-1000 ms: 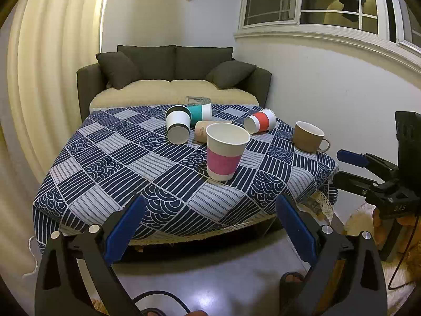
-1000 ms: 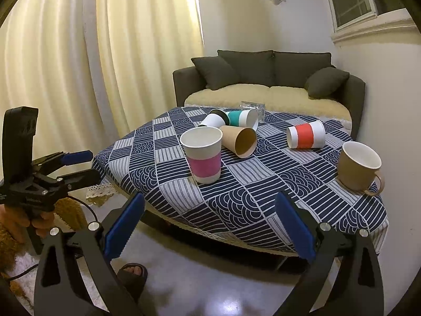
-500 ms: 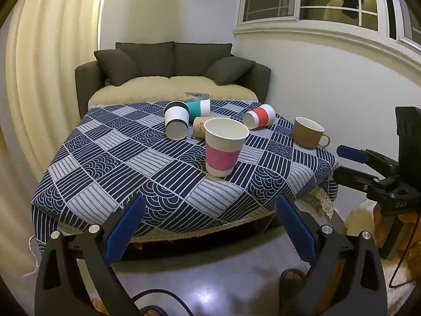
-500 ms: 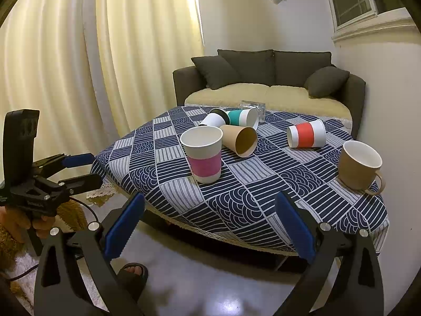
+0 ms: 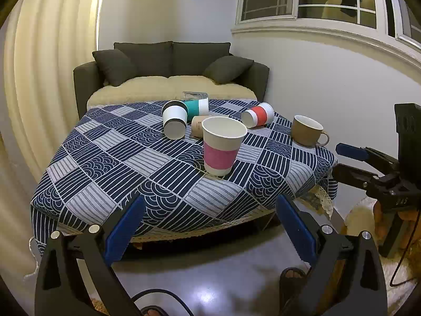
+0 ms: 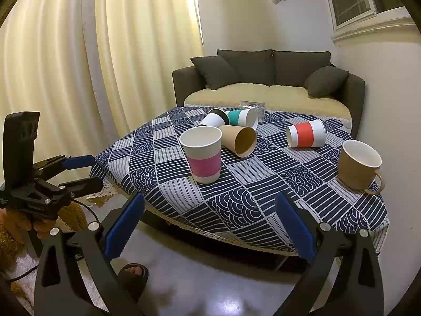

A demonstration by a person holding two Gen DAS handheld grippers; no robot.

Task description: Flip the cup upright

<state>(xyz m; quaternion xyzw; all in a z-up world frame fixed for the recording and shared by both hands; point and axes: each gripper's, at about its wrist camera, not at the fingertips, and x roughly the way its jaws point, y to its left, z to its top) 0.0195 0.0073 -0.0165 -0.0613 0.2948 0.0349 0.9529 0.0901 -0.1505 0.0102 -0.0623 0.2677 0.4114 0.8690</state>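
Standing upright, tapered pink-banded paper cup on patterned tablecloth.

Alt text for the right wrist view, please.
Pink-banded paper cup stands upright on a blue patterned tablecloth, with four paper cups lying tipped behind it and a brown mug upright. Right gripper is open, empty, short of the table.

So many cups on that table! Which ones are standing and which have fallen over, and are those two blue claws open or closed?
Pink-banded cup: upright, empty.
Brown mug: upright.
Red-banded cup: on its side.
Plain brown cup: on its side.
Teal-banded cup: on its side.
White cup with black rim: on its side.
Left gripper: open, holding nothing.
Right gripper: open, holding nothing.
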